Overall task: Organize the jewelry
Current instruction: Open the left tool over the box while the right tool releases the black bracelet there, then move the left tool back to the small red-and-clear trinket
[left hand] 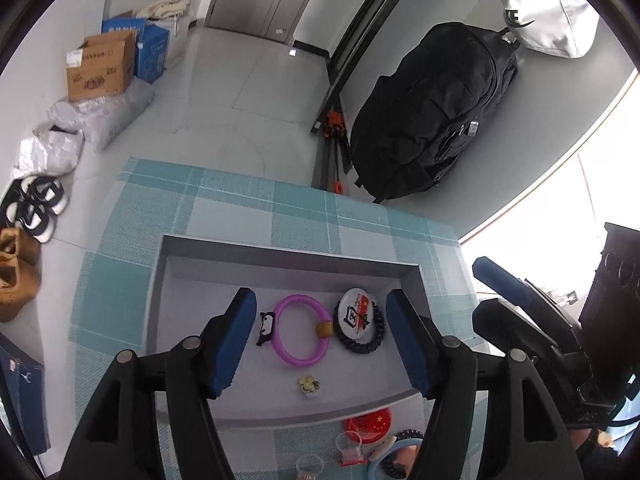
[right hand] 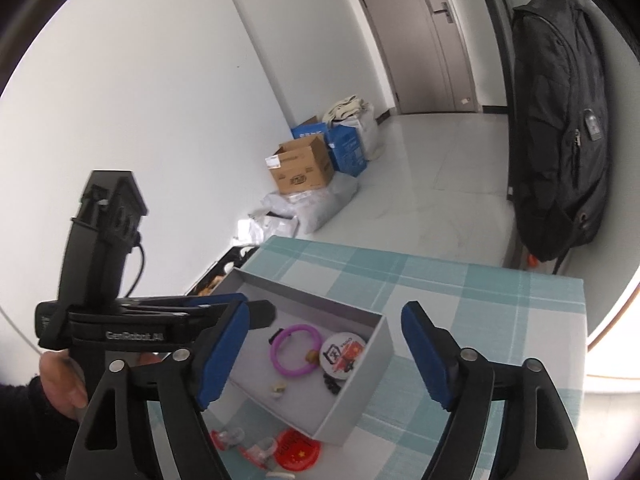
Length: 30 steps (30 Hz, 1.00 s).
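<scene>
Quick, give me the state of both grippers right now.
Left gripper: open, holding nothing, above the grey cardboard tray.
Right gripper: open, holding nothing.

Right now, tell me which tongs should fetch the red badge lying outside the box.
Probably left. The left tongs hang open over the grey box, with the red badge on the cloth just past its near wall. The right tongs, also open, sit off to the side.
</scene>
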### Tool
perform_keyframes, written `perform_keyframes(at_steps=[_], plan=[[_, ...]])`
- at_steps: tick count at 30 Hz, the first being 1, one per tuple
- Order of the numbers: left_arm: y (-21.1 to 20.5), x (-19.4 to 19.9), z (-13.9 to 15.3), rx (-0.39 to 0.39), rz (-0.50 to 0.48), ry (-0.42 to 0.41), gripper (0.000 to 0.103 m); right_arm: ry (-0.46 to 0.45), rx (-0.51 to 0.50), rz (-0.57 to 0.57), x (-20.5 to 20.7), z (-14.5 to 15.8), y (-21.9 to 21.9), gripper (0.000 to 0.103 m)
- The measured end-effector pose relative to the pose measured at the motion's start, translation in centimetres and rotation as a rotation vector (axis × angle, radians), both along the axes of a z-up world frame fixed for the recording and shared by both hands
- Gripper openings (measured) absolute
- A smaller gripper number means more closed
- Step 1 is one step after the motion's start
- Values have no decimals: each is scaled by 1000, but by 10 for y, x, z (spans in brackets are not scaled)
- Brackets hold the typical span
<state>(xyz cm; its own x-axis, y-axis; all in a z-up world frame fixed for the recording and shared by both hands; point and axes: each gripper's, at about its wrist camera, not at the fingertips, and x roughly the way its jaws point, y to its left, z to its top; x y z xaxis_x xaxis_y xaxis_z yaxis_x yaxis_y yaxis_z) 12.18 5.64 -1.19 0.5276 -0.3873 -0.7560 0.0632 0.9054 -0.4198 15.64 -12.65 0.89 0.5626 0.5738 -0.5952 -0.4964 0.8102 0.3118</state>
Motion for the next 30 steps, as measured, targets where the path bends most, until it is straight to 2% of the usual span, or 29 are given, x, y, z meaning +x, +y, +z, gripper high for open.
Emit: perform_keyframes(at_steps=[6,11,17,19,24,30], plan=[[0,-15,7,36,39,-29,63,5,-7,-38,-7,0,-8,88],[5,-39,13,60,63,-69,63,-8,13,-71,-19,3,-17,99],[0,-58,17,91,73,-84,63,-21,18,-68,-36,6,-22,101],[-1,-65,15,118,85,-79,63,-18,28,-74,-42,6,-24,102],[-3,-77,4,120,69,-45,63,-23,27,-76,-56,8,-25,103],[-5,-88,-14,158,56,8,63,-20,11,-63,-71,5,-22,103]])
